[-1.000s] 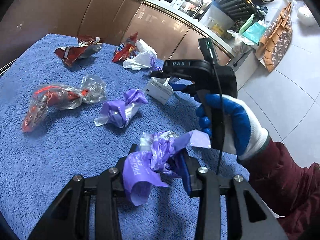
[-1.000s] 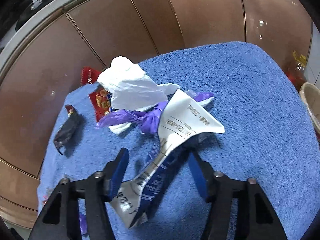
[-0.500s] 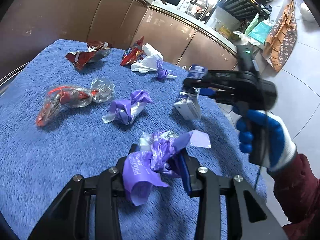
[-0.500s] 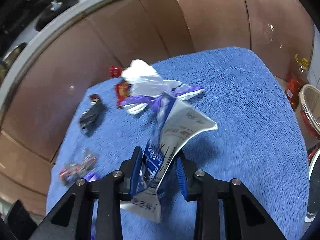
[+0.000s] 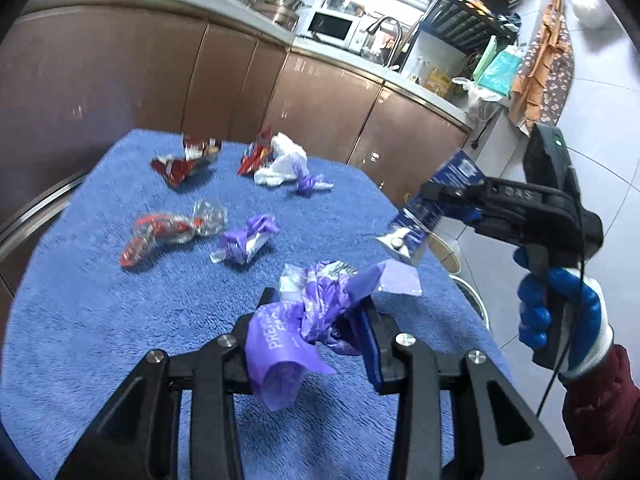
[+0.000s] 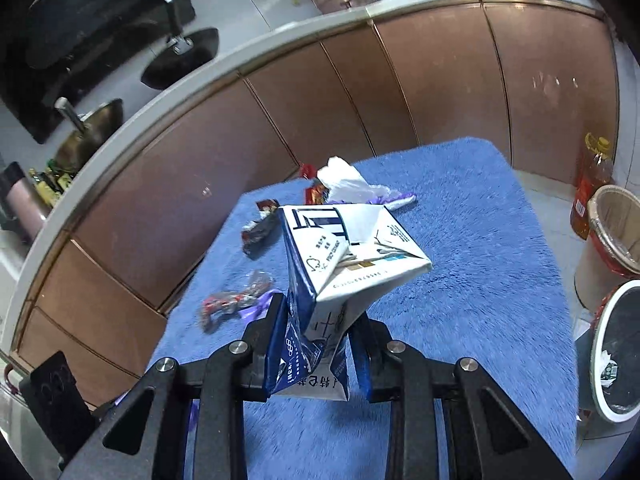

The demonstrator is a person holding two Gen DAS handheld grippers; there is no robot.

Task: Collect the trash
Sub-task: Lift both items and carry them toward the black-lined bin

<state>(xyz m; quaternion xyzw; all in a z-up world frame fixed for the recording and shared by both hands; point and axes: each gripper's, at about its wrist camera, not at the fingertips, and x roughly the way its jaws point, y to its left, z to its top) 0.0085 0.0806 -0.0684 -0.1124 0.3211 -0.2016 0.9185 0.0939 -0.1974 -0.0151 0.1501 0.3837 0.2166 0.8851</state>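
Observation:
My left gripper (image 5: pixel 316 332) is shut on a crumpled purple wrapper (image 5: pixel 316 312) held above the blue towel (image 5: pixel 100 320). My right gripper (image 6: pixel 320 320) is shut on a flattened blue and white carton (image 6: pixel 344 252), lifted off the table; it also shows in the left wrist view (image 5: pixel 436 208) near the table's right edge. On the towel lie a purple wrapper (image 5: pixel 246 238), a clear and red wrapper (image 5: pixel 168 230), a red wrapper (image 5: pixel 184 162), and a white bag with red and purple scraps (image 5: pixel 280 160).
Brown cabinets (image 5: pixel 320 104) stand behind the table. Right of the table on the floor are a tan bin (image 6: pixel 612 236), a white-rimmed bin (image 6: pixel 616 352) and an oil bottle (image 6: pixel 592 184). A black wrapper (image 6: pixel 260 232) lies near the towel's far left edge.
My right gripper closed on the carton, lifted it off the towel and carried it right, toward the table's edge. My left gripper kept hold of the purple wrapper and rose slightly.

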